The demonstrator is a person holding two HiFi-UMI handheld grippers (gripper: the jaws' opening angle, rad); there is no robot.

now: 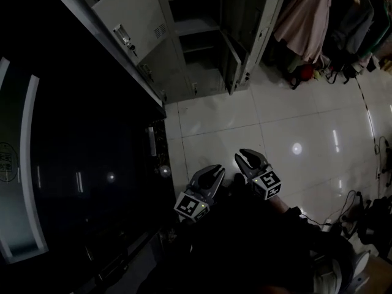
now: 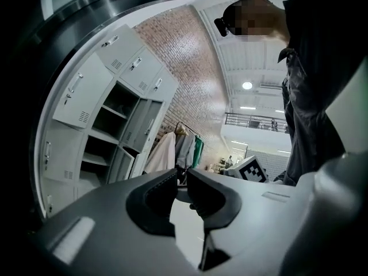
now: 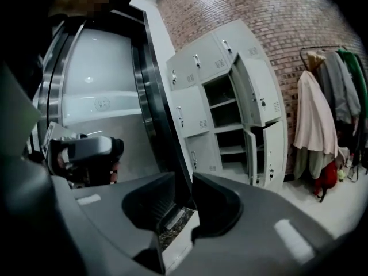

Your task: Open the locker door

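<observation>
A bank of grey metal lockers point(image 1: 131, 17) stands at the top of the head view, well away from both grippers. Its left column of doors is closed; one shows a latch handle point(image 1: 124, 40). Two doors of the right column point(image 3: 260, 91) hang open, baring shelves point(image 3: 221, 105). The lockers point(image 2: 80, 96) also fill the left of the left gripper view. My left gripper point(image 1: 212, 175) and right gripper point(image 1: 250, 159) are held side by side low over the floor. On each, the jaws stand a narrow gap apart with nothing between them, as seen on the left gripper point(image 2: 182, 180) and the right gripper point(image 3: 184, 188).
A tall dark curved glass panel point(image 1: 73, 164) with a steel frame runs along the left, a floor grate point(image 1: 160, 146) at its foot. Coats point(image 1: 306, 17) hang on a rack right of the lockers. Cables point(image 1: 380, 158) lie at the right edge of the glossy white tile floor point(image 1: 275, 127).
</observation>
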